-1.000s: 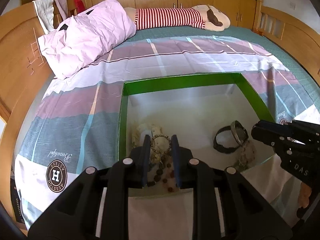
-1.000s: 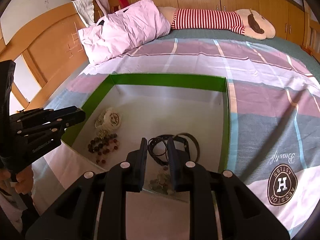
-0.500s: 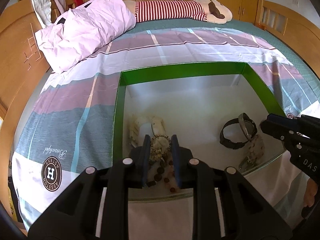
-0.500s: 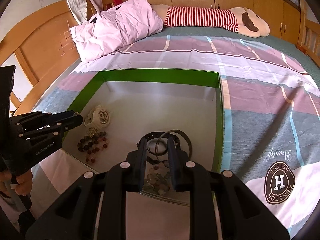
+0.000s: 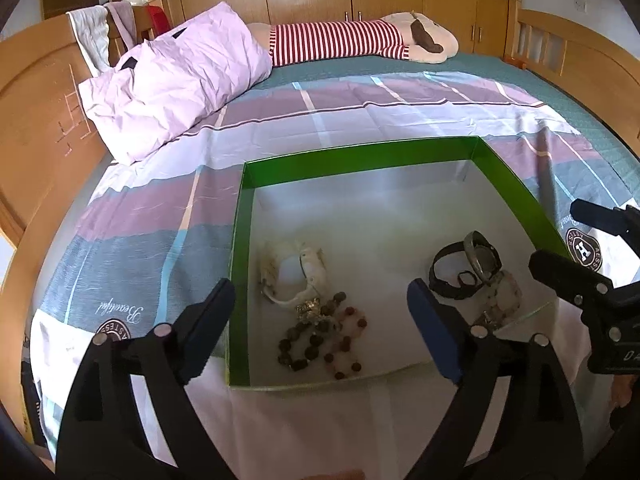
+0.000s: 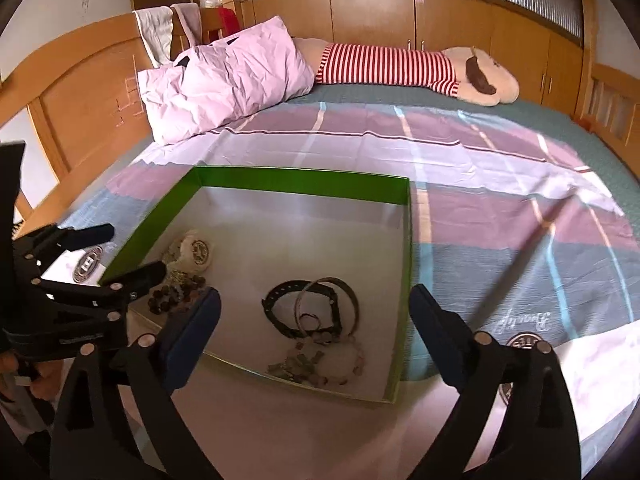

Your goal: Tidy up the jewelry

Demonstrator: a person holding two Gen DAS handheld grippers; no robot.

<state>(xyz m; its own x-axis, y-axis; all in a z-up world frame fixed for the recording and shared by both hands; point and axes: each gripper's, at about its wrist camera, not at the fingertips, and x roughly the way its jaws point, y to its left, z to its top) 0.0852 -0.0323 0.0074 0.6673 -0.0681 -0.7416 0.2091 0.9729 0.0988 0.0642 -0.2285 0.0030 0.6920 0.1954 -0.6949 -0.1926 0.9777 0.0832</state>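
Note:
A green-walled box with a white floor lies on the bed. In its left part lie a white bracelet and a dark bead bracelet. In its right part lie a black watch and a pale chain bracelet. My left gripper is open and empty above the beads. My right gripper is open and empty above the watch. Each gripper shows at the edge of the other's view, the right one and the left one.
The box rests on a plaid sheet. A pink pillow and a striped plush toy lie at the far end. Wooden bed boards line both sides.
Both grippers have opened wide and pulled back and up from the box. The jewelry they held between their fingers now lies on the box floor.

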